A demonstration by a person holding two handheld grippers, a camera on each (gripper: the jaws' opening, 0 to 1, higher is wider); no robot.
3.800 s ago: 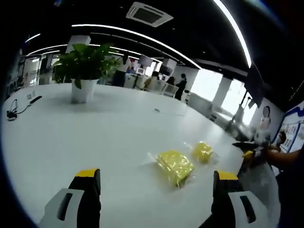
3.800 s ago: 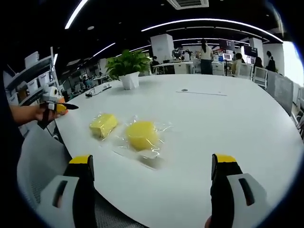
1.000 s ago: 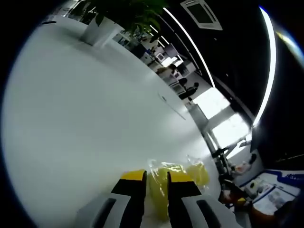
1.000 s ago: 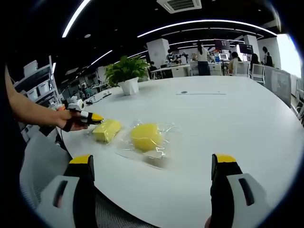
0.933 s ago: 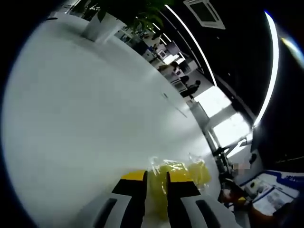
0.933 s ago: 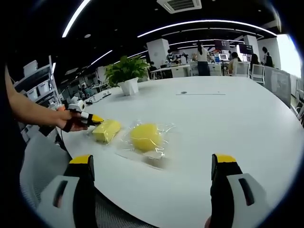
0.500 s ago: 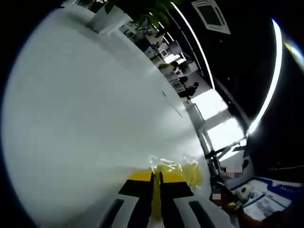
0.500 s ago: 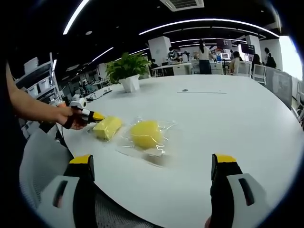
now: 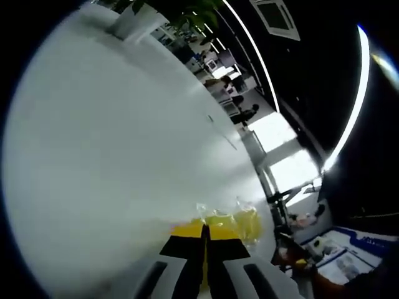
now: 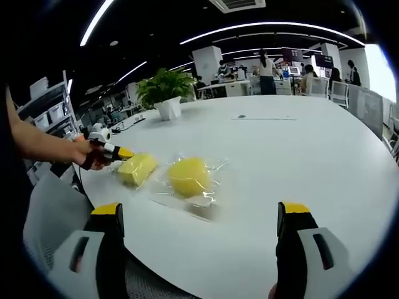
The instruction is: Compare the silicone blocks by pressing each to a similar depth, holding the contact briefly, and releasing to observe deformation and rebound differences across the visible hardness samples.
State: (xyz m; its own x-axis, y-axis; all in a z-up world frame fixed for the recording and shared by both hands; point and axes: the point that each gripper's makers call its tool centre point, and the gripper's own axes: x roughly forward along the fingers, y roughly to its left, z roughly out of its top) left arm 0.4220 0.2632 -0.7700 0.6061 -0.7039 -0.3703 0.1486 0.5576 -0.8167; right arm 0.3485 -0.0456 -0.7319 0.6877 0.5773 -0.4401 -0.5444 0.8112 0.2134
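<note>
The left gripper (image 9: 204, 240) has pulled its two jaws together since a second ago, when there was a gap between them. Now they sit side by side with only a thin line showing. Its yellow tips press against the end of the yellow block (image 10: 136, 168), seen in the right gripper view.

In the left gripper view that block (image 9: 215, 222) is mostly hidden behind the jaws. Only a yellow strip and some crinkly clear wrap peek out above the tips. That view is tilted and blurry, so I cannot tell how far the block is squashed.

The right gripper (image 10: 203, 219) hovers with its jaws wide apart, holding nothing.

The block is longer than it is wide. It lies flat on the white surface (image 10: 299, 156), with its long side running from the left gripper toward the round yellow piece (image 10: 187, 175). That round piece sits just beside it in its own clear bag. Both lie near the curved edge of the surface closest to the person. A hand (image 10: 87, 154) holds the left gripper at that edge.

Beyond the two pieces the surface is wide. A potted plant (image 10: 164, 93) stands far back on it, well apart from them.
</note>
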